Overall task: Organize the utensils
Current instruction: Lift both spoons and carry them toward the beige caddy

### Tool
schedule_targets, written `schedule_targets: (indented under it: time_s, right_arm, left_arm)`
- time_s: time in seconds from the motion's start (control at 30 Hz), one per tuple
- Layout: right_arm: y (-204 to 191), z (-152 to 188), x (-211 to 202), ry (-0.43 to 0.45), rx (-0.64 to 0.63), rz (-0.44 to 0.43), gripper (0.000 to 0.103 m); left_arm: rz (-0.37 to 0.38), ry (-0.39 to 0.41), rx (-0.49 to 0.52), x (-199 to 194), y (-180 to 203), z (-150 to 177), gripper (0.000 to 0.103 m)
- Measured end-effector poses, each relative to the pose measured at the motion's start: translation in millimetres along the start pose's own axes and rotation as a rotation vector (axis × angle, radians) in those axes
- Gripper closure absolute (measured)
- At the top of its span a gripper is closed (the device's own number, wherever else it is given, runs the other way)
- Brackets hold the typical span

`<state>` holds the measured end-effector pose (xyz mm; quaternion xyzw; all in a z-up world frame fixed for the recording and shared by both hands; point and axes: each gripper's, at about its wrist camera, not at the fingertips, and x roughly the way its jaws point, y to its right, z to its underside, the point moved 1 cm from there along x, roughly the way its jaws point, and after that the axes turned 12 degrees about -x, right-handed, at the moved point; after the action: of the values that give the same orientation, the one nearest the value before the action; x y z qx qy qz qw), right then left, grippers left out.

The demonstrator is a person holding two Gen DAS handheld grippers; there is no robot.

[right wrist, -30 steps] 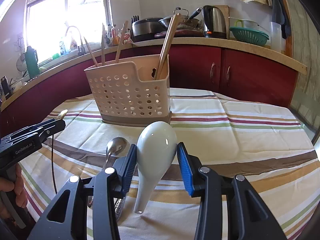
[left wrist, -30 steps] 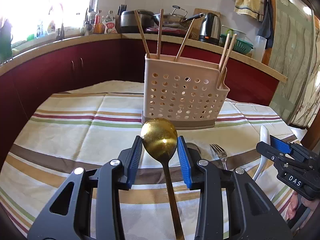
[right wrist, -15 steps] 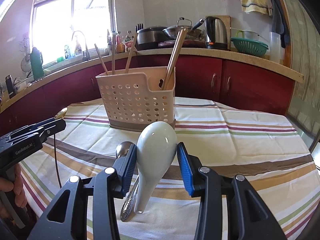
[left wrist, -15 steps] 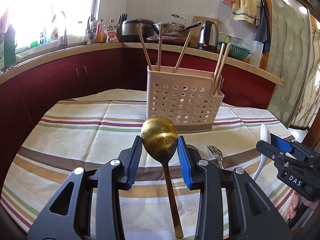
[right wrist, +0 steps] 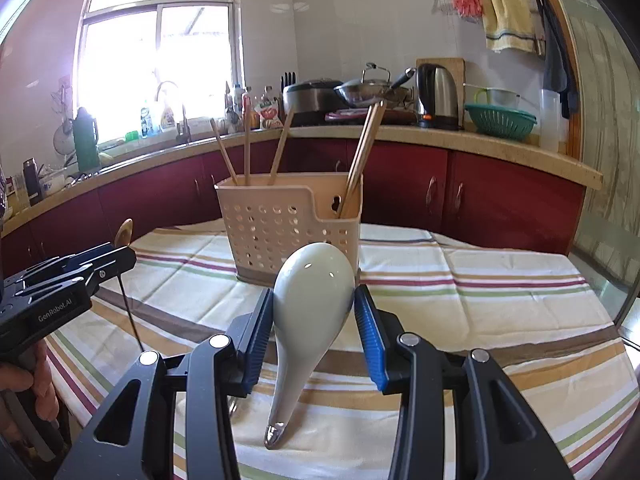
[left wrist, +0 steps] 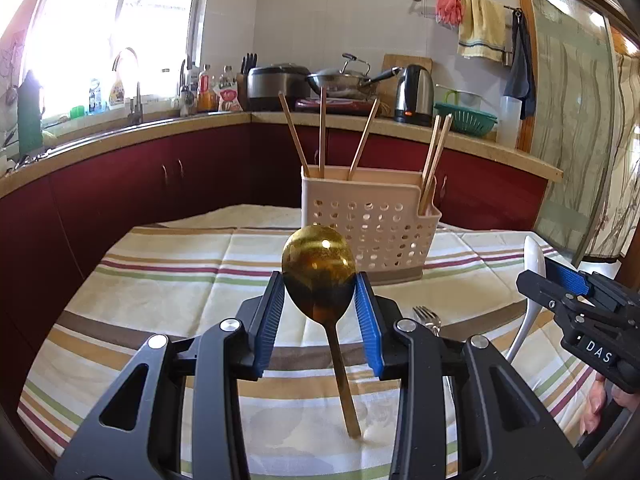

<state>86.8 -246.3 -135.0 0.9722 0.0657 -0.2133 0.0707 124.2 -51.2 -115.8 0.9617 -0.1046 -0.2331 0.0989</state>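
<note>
Gold spoon (left wrist: 318, 266) gleaming, white ceramic spoon (right wrist: 314, 292) glossy, both between blue pads (left wrist: 269, 320). Behind them a beige perforated caddy (left wrist: 370, 226) on cream tablecloth (left wrist: 168, 280), striped brown, green, maroon, tan.

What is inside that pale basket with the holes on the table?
Five wooden chopsticks stand in the basket: three toward one end, two in its side pocket. Its walls hide their lower ends and anything lying at the bottom.
</note>
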Motion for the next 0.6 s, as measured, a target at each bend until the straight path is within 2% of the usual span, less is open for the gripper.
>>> schedule_targets:
  time_s: [0.6]
  right_arm:
    - [-3.6,-26.2,-15.5,0.091,-0.015,0.007,0.061]
  left_arm:
    - [0.011,0.074,-0.009,-18.8,0.6,-17.4,0.068]
